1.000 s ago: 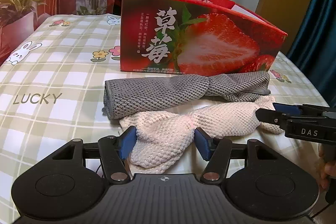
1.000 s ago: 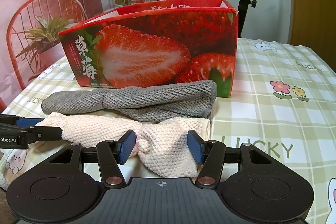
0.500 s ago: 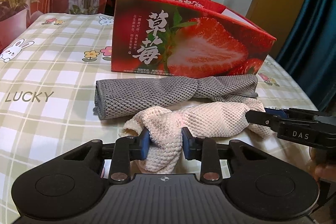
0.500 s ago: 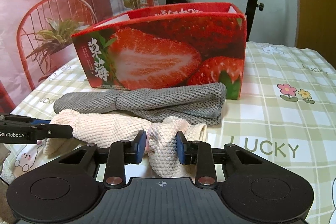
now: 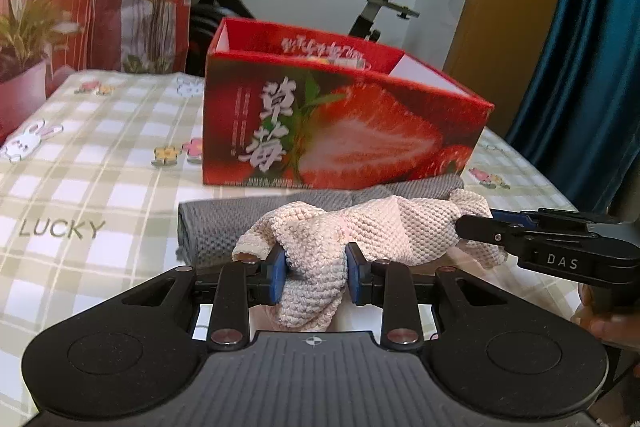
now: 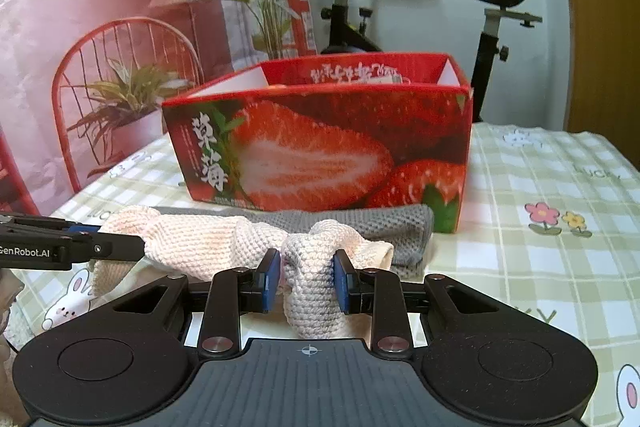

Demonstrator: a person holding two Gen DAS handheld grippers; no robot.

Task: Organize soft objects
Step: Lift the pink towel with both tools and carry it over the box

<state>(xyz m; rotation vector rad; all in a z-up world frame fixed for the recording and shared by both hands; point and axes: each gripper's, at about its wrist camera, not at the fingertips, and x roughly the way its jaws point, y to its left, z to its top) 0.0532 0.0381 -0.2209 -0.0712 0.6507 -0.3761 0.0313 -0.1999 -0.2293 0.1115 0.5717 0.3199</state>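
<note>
pink cloth [image 5: 384, 227]: nubby knit | box [image 5: 340, 135]: glossy card | tablecloth [image 5: 100, 163]: smooth

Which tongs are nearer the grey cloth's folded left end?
Left. The left tongs grip the pink cloth beside that end of the grey cloth; the right tongs grip its opposite end.

Checked tablecloth [image 5: 100, 163] carries a strawberry box [image 5: 340, 139], with a grey towel [image 5: 216, 227] seemingly touching it.
</note>
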